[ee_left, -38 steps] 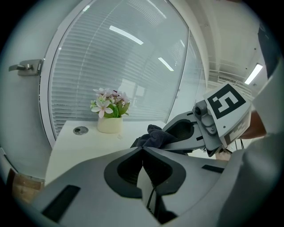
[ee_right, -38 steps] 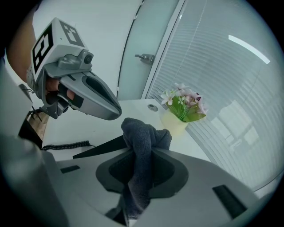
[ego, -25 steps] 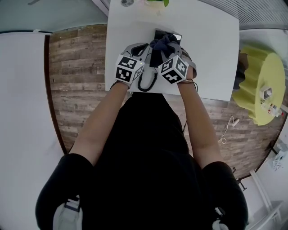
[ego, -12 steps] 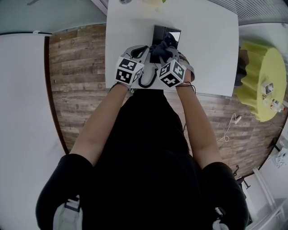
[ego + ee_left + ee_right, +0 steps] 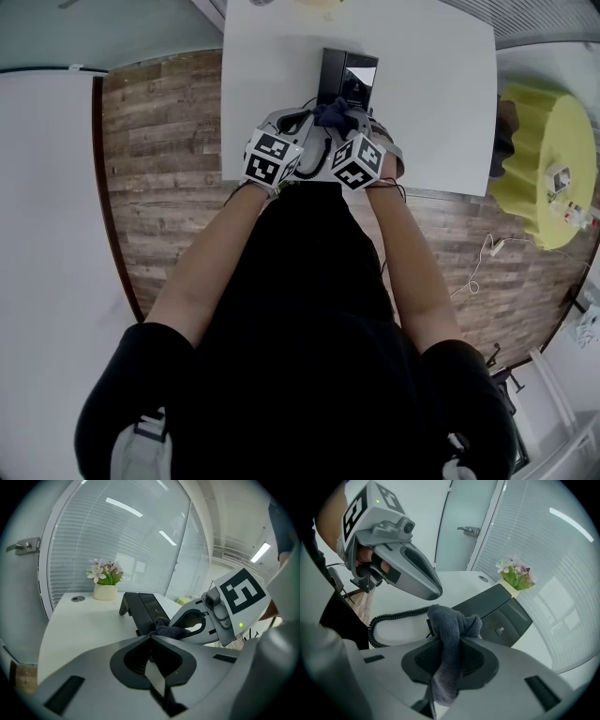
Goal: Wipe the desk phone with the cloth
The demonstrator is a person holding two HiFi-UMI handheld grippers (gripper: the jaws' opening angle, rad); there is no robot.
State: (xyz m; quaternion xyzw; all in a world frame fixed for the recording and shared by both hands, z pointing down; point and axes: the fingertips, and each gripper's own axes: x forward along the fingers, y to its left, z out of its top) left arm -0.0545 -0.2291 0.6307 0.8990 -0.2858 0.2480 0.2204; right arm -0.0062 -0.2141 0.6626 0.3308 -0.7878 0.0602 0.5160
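Observation:
The black desk phone stands on the white table. It also appears in the left gripper view, phone, and in the right gripper view, phone. My right gripper is shut on a dark grey cloth, which bunches at the phone's near end, cloth. My left gripper is shut with nothing seen between its jaws. It sits just left of the right gripper, both near the table's front edge. The coiled cord lies under the left gripper.
A white pot of flowers and a round grommet sit at the table's far end, before a glass wall with blinds. A yellow round seat stands on the wooden floor to the right.
Both grippers have drawn back toward the table's near edge, dragging the cloth down the phone. More of the phone's far part now shows uncovered.

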